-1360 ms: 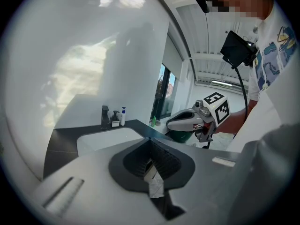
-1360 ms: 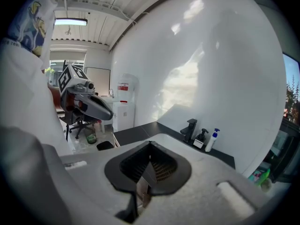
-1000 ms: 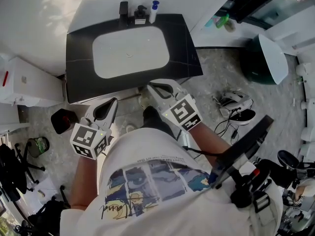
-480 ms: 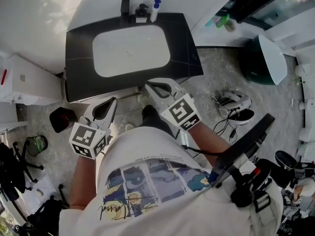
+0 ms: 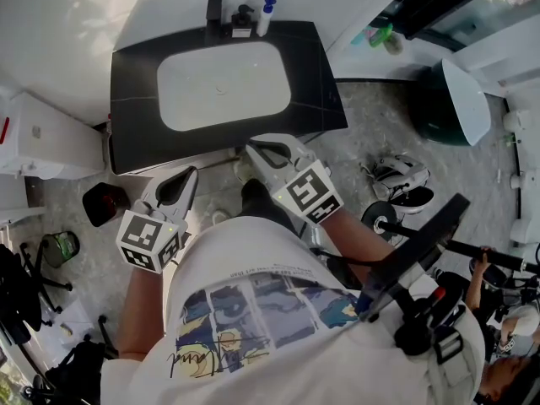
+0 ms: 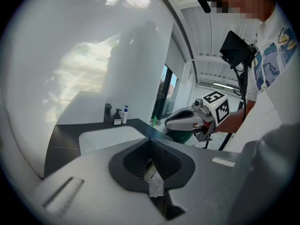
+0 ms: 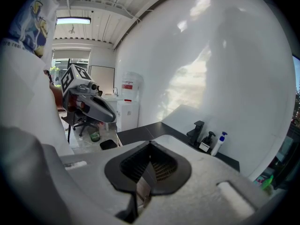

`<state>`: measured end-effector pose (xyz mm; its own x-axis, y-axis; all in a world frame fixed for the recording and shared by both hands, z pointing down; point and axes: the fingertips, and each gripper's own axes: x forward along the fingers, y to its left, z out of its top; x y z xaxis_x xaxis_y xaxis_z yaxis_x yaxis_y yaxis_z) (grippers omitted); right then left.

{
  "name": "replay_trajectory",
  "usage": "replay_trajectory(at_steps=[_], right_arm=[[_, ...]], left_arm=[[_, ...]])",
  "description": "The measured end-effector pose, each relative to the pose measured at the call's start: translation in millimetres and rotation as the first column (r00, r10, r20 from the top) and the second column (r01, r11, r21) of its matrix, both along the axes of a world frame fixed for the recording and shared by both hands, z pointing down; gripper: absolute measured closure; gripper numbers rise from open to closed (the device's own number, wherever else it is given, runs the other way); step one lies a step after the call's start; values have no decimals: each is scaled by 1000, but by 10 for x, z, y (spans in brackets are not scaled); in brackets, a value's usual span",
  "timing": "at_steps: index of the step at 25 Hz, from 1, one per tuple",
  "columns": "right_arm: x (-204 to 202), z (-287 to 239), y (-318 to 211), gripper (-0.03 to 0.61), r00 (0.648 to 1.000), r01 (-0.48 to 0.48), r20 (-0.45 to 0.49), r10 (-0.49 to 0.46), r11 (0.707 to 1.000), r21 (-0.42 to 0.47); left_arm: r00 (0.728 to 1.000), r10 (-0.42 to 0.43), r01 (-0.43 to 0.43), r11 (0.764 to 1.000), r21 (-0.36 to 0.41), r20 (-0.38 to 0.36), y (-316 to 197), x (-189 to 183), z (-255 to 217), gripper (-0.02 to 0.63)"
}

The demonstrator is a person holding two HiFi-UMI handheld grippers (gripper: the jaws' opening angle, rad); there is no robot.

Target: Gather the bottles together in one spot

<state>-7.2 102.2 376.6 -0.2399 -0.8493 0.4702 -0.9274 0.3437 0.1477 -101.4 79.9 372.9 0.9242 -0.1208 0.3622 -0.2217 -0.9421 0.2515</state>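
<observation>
The left tongs [image 5: 187, 178] are seen at the lower left of the head view and the right tongs [image 5: 256, 152] near its centre, both held in front of the person's white shirt [image 5: 270, 310] with their tips pointing toward the upper part of the frame. In each gripper view the jaws are seen pressed together, with the ribbed pads meeting and nothing held between them. The tips of both tongs are seen at the near edge of the dark desk [image 5: 321, 83], into which a white basin [image 5: 221, 85] is set. The bottles are found at the far edge of the desk, at the top centre of the head view, behind the basin. A white bottle with a blue cap [image 5: 264, 17] is stood upright just to the right of a dark pump bottle [image 5: 243, 19], and the two are close together, though it cannot be told whether they touch. A black tap [image 5: 213, 13] is seen just to the left of the pump bottle. The whole basin lies between the bottles and both tongs, so the bottles are well apart from either pair. In the left gripper view the bottles are seen small at mid left, above and to the left of the closed jaws. In the right gripper view they are seen at mid right, above and to the right of the closed jaws.
</observation>
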Motion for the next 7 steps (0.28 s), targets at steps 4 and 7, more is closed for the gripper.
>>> replay_trajectory(at_steps=[4, 7], right_arm=[[-3, 19, 15, 577, 1000, 0, -1, 0, 1000, -2], [-7, 34, 25, 577, 1000, 1, 0, -1, 1000, -2]], left_arm=[[1000, 2, -2, 1000, 3, 0, 10, -1, 14, 611], [1000, 2, -2, 1000, 11, 0, 18, -7, 33, 611]])
